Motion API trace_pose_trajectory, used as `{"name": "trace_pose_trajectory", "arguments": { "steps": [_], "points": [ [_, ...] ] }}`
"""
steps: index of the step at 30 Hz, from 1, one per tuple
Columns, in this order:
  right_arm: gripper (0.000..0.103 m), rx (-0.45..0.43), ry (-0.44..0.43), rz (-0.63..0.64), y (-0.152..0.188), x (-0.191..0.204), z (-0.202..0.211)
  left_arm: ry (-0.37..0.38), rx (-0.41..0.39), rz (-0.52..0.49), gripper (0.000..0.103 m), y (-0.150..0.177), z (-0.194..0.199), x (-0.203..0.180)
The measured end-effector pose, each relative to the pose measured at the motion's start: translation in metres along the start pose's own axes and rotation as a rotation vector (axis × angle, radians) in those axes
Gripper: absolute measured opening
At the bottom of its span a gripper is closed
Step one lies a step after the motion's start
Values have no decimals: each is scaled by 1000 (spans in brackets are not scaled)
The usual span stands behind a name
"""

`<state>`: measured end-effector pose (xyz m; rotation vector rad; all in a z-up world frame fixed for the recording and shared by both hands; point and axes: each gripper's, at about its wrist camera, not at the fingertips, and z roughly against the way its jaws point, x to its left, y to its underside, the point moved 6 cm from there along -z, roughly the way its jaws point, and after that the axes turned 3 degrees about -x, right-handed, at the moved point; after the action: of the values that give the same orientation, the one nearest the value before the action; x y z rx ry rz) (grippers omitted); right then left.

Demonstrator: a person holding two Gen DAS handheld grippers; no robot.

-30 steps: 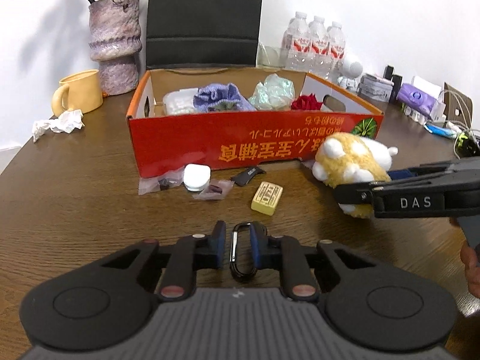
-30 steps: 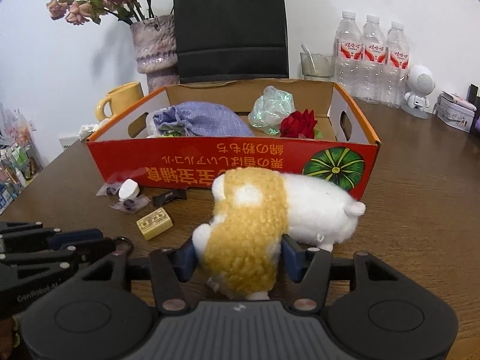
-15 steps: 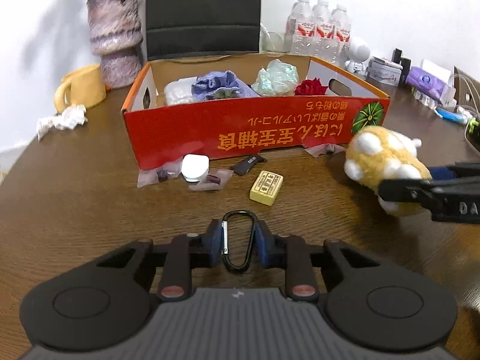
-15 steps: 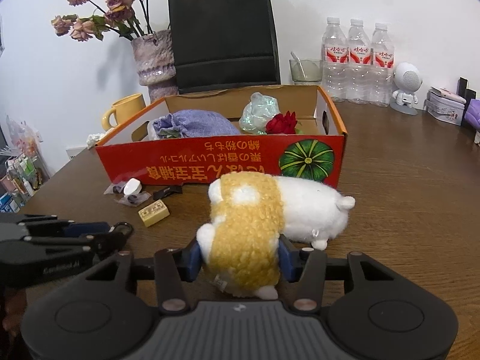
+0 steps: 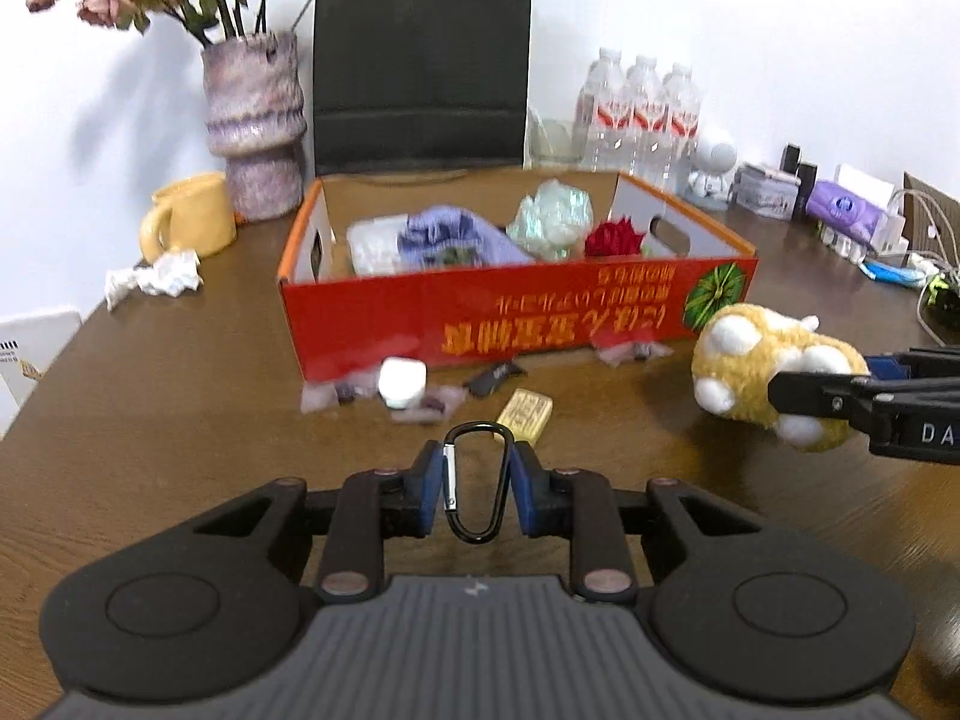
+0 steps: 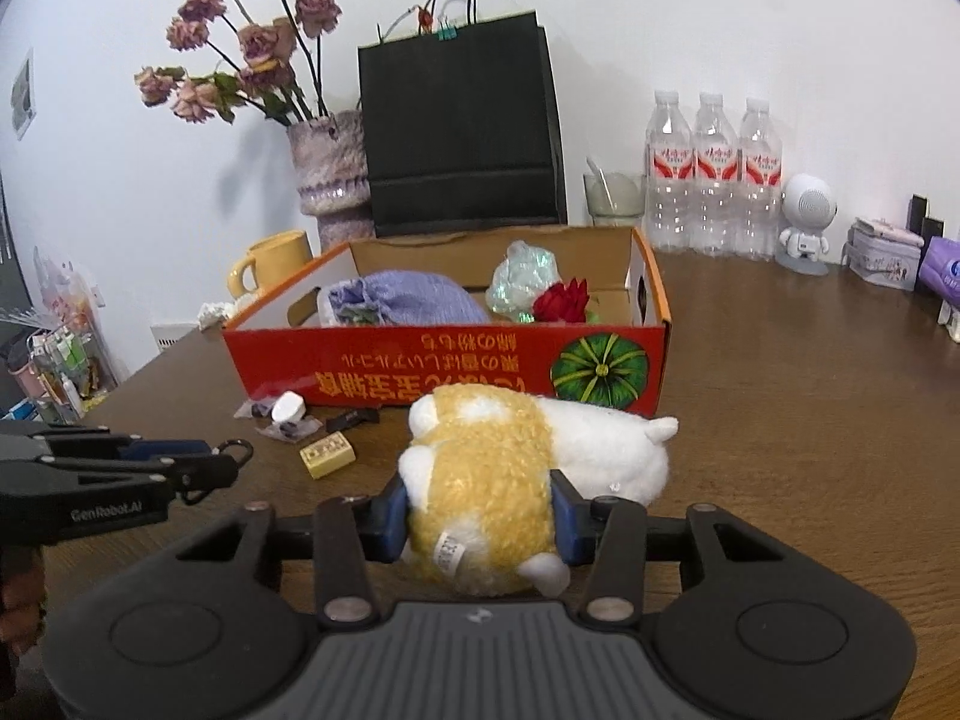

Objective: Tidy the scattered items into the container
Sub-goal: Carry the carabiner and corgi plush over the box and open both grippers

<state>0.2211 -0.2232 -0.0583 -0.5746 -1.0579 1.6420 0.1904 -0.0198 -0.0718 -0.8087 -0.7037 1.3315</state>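
Since the plush toy (image 6: pixel 480 480) is soft and light, it is squeezed at its middle by the closing right claw (image 6: pixel 480 516) above the tabletop (image 6: pixel 810 420), before the red box (image 6: pixel 450 366); a stiff carabiner (image 5: pixel 478 489) is pinched by the left claw (image 5: pixel 478 495).

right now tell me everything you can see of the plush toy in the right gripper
The plush toy is a small stuffed animal of curly fleece, tan-yellow at one end, white at the other, with white paws, a small pointed white ear or tail and a printed tag underneath. It lies sideways, its tan part squeezed between the blue pads of the right gripper, whose jaws are closing on it. It sits in front of the red cardboard box, outside it.
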Motion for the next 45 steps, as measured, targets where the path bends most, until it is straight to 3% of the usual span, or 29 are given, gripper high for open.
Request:
{"name": "trace_pose_trajectory", "arguments": {
  "steps": [11, 20, 25, 30, 37, 45],
  "points": [
    [44, -77, -3, 42, -29, 4, 16, 17, -95, 16, 25, -35, 24, 1],
    [44, -151, 10, 124, -101, 5, -9, 20, -169, 59, 25, -108, 4, 20],
    [44, -124, 18, 152, -123, 9, -49, 28, -142, 102, 25, -138, -34, 30],
    [44, -71, 21, 147, -125, 9, -96, 32, -90, 126, 25, -150, -77, 34],
    [44, 12, 44, 158, -114, 2, -150, 22, -5, 99, 25, -144, -136, 27],
    [46, 34, 53, 203, -111, 2, -164, 2, 18, 49, 26, -136, -159, 17]
  ]
}}
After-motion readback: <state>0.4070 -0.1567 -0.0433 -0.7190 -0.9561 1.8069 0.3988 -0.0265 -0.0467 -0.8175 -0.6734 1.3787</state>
